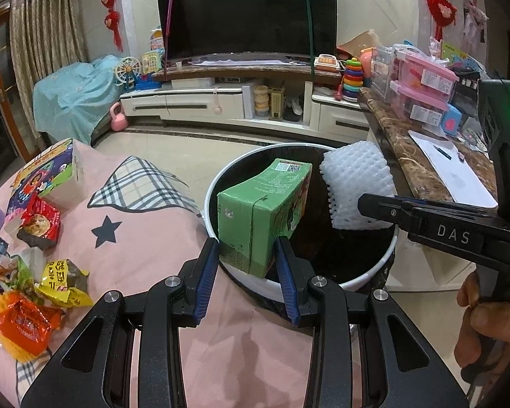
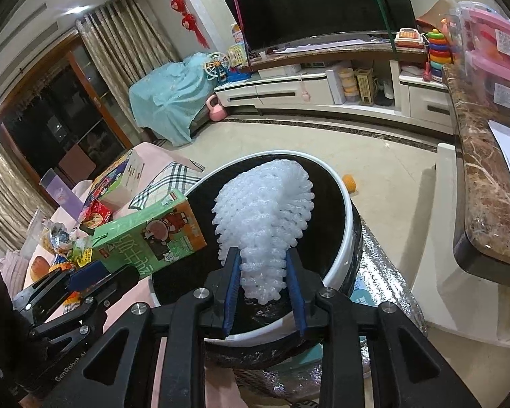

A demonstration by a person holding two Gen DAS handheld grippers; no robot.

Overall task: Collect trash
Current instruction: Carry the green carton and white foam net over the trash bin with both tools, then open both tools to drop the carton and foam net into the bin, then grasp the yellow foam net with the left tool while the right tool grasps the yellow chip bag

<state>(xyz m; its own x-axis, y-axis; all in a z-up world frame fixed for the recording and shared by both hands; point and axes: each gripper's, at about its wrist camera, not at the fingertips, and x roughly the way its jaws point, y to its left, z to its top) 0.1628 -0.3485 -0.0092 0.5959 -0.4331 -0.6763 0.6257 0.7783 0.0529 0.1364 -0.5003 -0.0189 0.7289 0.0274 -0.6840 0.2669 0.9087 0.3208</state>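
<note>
Over the bin (image 1: 221, 183), both claws hold trash above its black-lined mouth. Left claw (image 1: 248, 265) grips a green carton (image 1: 265, 204) by its lower end, tilted over the near rim. Right claw (image 2: 261, 272) pinches white foam netting (image 2: 265, 210), which fans out above the liner. Neither piece is dropped yet. I can make out nothing lying inside the bin; its depth is dark. More remains on the pink-covered desk (image 1: 146, 255): yellow wrapper (image 1: 63, 282), orange wrapper (image 1: 20, 323), red packet (image 1: 40, 221) and a printed box (image 1: 51, 170). So the job looks early, with several trips left.
</note>
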